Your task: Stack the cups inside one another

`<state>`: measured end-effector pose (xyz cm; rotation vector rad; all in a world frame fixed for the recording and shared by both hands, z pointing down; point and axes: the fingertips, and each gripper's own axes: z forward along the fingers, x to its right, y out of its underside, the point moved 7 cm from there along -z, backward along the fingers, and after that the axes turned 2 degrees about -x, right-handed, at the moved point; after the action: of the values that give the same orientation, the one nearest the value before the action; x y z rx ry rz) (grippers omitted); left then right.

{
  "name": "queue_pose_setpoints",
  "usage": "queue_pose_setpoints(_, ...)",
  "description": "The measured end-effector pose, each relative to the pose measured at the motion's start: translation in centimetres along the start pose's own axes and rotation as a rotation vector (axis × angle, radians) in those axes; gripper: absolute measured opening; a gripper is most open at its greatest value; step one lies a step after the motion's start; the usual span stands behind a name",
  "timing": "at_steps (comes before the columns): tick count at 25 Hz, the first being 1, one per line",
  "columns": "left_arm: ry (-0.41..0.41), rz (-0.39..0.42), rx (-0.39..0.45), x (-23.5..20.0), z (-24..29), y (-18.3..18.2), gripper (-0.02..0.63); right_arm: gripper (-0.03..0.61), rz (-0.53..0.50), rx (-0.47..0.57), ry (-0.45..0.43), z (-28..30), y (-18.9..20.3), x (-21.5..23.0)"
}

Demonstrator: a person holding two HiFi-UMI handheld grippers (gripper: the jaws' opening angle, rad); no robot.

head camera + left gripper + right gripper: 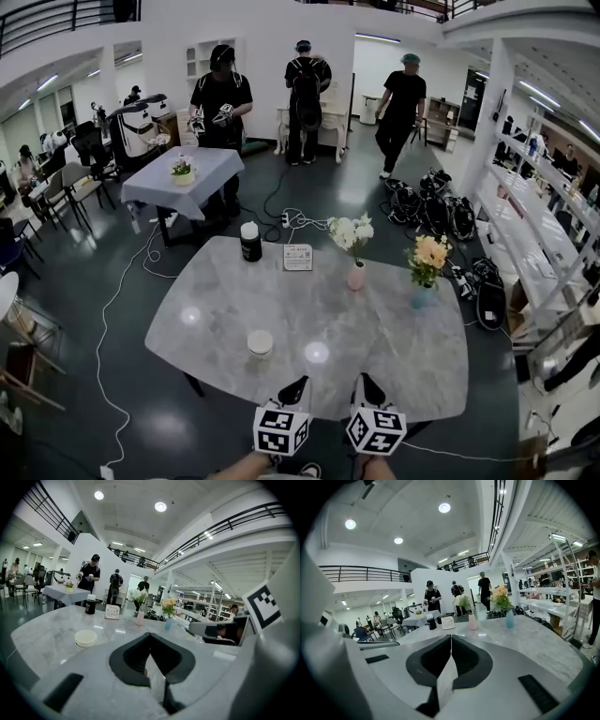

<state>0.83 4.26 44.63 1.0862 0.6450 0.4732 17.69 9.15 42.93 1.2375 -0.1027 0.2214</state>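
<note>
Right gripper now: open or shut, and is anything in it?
Shut and empty. In the right gripper view, the right gripper has its fingers closed tip to tip, with nothing between them.

The left gripper (pixel 296 384) and the right gripper (pixel 366 382) are held side by side, near each other but apart, both pointing forward and slightly down. On each, the jaws are closed tip to tip with nothing between them. The person's forearms (pixel 246 465) show behind the marker cubes (pixel 281 429).
</note>
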Motion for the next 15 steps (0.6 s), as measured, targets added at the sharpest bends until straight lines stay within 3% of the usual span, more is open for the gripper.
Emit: queue_pose_setpoints(15, 0.014, -0.002, 0.001, 0.25, -0.14, 0.26, 0.002, 0.006, -0.024, -0.012, 0.007, -0.63, 0.22, -0.16)
